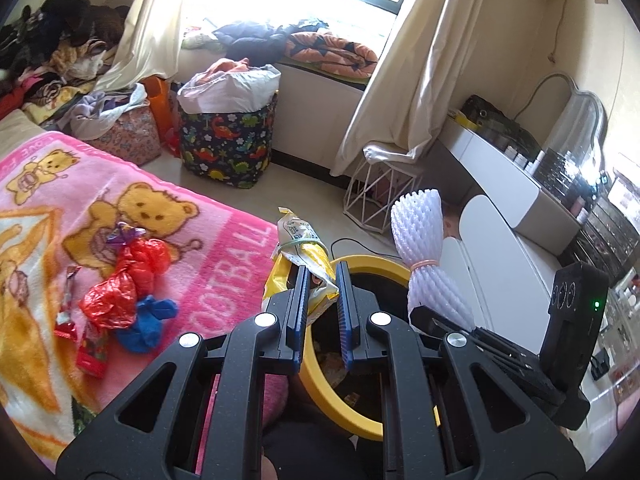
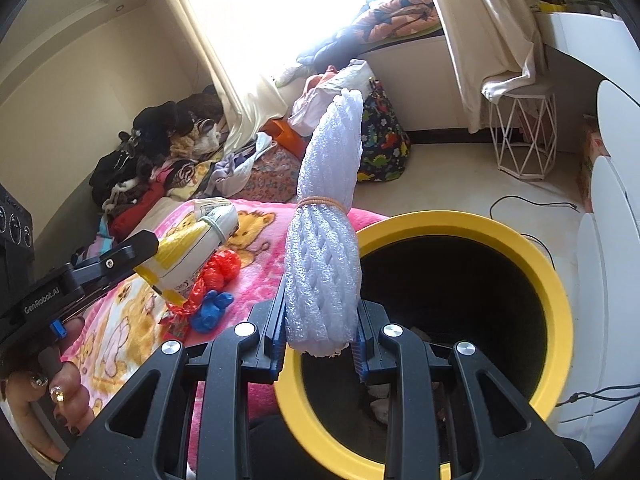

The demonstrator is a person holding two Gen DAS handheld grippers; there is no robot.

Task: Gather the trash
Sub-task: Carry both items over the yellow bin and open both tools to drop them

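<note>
Trash held at bin [image 2: 556, 276]: my left gripper [image 1: 322, 280] clamps snack wrapper [image 1: 304, 248], right gripper [image 2: 320, 320] clamps foam netting [image 2: 324, 248]; next, release over the opening.

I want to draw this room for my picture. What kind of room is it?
Most likely a bedroom. There is a bed with a pink teddy-bear blanket, piles of clothes beside it, and curtains at a sunny window. A yellow-rimmed bin stands next to the bed.
</note>
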